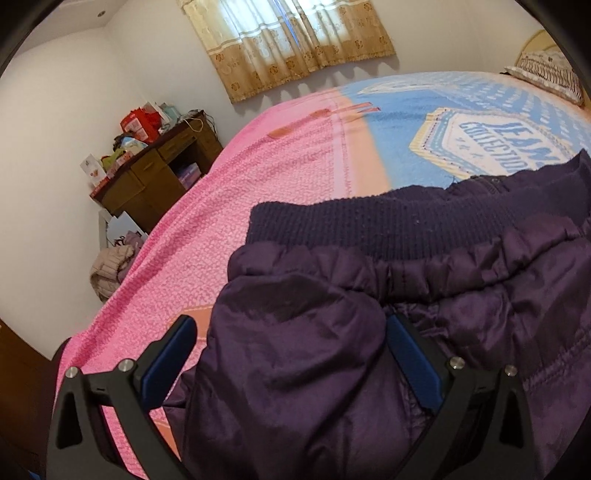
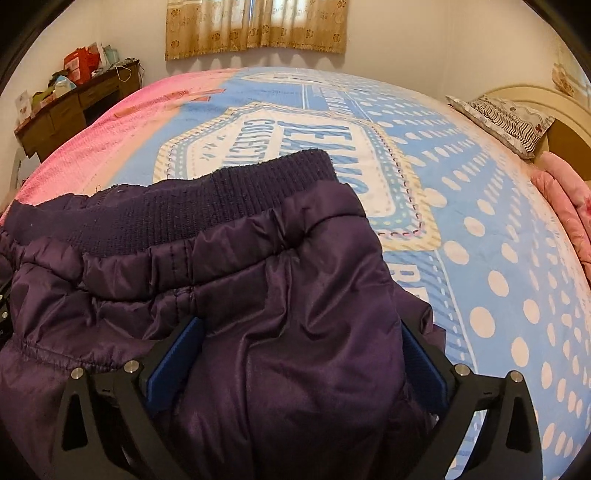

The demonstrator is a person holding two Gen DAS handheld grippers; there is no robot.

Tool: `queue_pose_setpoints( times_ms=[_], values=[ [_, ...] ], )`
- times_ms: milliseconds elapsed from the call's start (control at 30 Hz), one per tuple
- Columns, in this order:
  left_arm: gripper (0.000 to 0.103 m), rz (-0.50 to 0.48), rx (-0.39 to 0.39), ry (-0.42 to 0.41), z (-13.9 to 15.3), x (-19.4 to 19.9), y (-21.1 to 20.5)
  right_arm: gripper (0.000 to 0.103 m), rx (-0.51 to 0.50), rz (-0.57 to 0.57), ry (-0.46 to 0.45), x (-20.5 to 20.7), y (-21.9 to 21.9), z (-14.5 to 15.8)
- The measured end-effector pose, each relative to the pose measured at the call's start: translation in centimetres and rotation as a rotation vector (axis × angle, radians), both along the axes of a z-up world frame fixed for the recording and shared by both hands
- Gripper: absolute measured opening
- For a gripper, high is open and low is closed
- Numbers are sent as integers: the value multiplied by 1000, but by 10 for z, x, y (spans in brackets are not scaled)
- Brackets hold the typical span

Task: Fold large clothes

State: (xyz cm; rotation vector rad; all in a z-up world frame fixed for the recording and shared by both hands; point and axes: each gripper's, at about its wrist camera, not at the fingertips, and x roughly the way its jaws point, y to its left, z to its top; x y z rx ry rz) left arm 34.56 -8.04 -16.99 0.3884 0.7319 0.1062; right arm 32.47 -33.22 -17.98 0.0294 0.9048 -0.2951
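Bedroom clutter first: a brown desk (image 1: 162, 173) piled with red boxes sits by the far wall, patterned curtains (image 2: 258, 26) hang above the bed, a striped pillow (image 2: 506, 122) lies at the headboard end, and a pink quilt (image 2: 565, 206) is bunched at the bed's right edge. The purple puffer jacket (image 1: 369, 302) lies on the pink-and-blue bedspread (image 2: 480, 240), ribbed knit hem (image 2: 207, 199) toward the window. Left gripper (image 1: 291, 332) stands wide with a puffy fold bulging between its blue pads; can't tell if they're pinching it. Right gripper (image 2: 303, 332) is spread about as wide as it goes, jacket fabric heaped between the fingers, hiding most of the bed nearby.
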Motion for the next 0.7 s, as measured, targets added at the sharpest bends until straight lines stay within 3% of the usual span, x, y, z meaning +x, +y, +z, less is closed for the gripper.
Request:
queue_pose_setpoints(
  times_ms=[200,300,367,433,533,600,700],
  values=[
    [103,6,33,-22,-1,-6,0,101,-53,-17,-19,-4,8,8],
    [103,5,36,-24,-1,-6,1,101,-165,-17,-143,-26,36,38],
    [103,5,34,-25,-1,-6,1,101,-114,47,-249,-43,64,60],
    [103,5,35,-26,-1,-6,1,101,-58,145,-275,-45,88,66],
    [103,5,38,-30,-1,-6,1,101,-58,240,-217,-28,115,49],
    [103,6,38,-33,0,-7,2,101,-79,238,-152,-16,120,30],
    [103,8,42,-32,0,-7,1,101,4,238,-92,-4,109,7]
  ],
)
